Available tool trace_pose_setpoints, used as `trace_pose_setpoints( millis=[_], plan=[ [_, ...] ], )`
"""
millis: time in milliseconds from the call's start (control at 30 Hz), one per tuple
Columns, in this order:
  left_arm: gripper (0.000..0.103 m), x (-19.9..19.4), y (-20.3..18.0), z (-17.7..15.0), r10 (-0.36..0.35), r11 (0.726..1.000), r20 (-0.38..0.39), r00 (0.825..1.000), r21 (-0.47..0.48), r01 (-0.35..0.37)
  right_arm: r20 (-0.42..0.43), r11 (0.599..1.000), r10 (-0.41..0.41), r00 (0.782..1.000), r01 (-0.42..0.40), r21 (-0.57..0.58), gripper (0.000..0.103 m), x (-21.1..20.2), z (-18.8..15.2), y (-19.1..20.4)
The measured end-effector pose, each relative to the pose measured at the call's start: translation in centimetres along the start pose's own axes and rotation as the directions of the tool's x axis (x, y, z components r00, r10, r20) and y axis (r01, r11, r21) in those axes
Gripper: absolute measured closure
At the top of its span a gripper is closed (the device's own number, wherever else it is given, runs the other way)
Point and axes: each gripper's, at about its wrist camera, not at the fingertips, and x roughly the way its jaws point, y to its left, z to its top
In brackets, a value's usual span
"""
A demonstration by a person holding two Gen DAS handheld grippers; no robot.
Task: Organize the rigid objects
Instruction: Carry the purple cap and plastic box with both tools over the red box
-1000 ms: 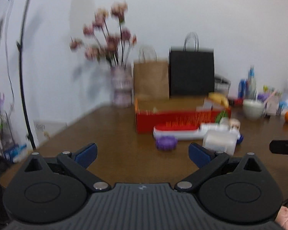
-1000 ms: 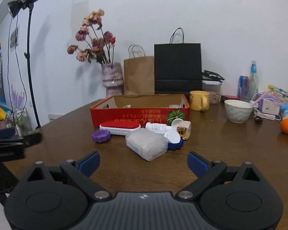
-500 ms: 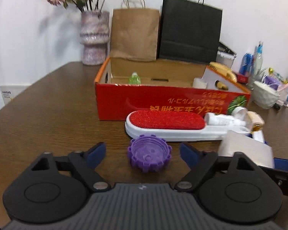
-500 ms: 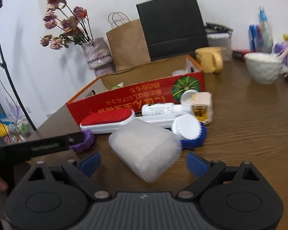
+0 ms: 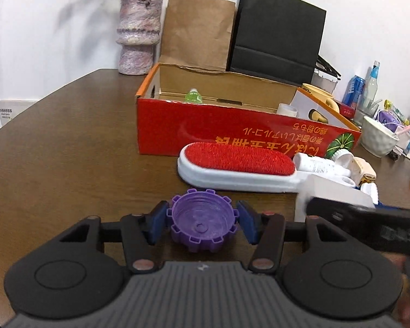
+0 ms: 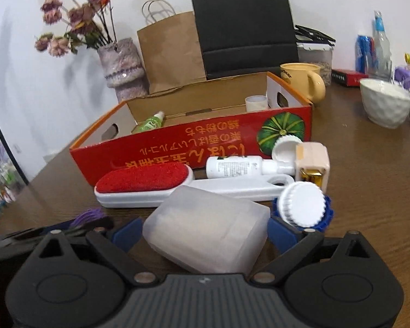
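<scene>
L gripper (image 5: pixel 202 222) sat low on the table (image 5: pixel 54 164) near its front edge, fingers narrowed to either side of the purple cap (image 5: pixel 202 225), blue pads (image 5: pixel 158 222) just off the ribbed rim, not clearly pinching yet. Cap lay open side up, just in front of the lint brush (image 5: pixel 232 168), which lay along the red box (image 5: pixel 232 134). R gripper (image 6: pixel 205 231) bracketed the frosted plastic case (image 6: pixel 205 232), fingers wide-ish, pads (image 6: pixel 280 232) close to its ends; contact couldn't be told for sure.

Handling, by my read: cap is light, stiff, notched rim gives good bite, so take it across the rim, opposite sides. Case looks light, hard, smooth, maybe slippery w/ rounded corners; grip mid-length across the short sides, firm but not crushing.

Vs 0.5 s ago: L fingers were spread well apart w/ cap ahead of them; now cap sits between them and the gap is much smaller. R moved fwd too, case now between pads instead of ahead. Box, brush, bottle (image 6: pixel 235 166) unchanged.
</scene>
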Motion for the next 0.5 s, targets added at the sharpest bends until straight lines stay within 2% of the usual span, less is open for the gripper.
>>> trace_pose_setpoints(
  millis=[100, 200, 267, 367, 500],
  plan=[
    [0.047, -1.6, 0.7, -0.7, 0.042, 0.999, 0.018, 0.999, -0.007, -0.042, -0.038, 0.999, -0.031, 0.999, 0.030, -0.010, 0.002, 1.5, 0.2, 0.4],
    [0.047, -3.4, 1.9, -1.2, 0.060, 0.998, 0.026, 0.998, -0.038, -0.059, -0.034, 0.998, -0.064, 0.997, 0.064, -0.003, 0.002, 1.9, 0.1, 0.7],
    [0.047, -5.0, 2.5, -1.5, 0.072, 0.996, 0.039, 0.997, -0.055, -0.070, -0.038, 0.998, -0.054, 0.998, 0.054, -0.017, 0.002, 1.4, -0.3, 0.9],
    [0.047, -7.8, 2.9, -2.3, 0.096, 0.994, 0.072, 0.993, -0.059, -0.092, -0.020, 0.999, -0.007, 1.000, 0.006, -0.041, 0.003, -0.9, -1.9, 1.0],
    [0.047, -11.6, 2.8, -3.8, 0.126, 0.991, 0.105, 0.987, -0.051, -0.121, 0.057, 0.994, 0.033, 0.998, -0.026, -0.110, 0.003, -5.9, -5.0, 1.4]
  ],
)
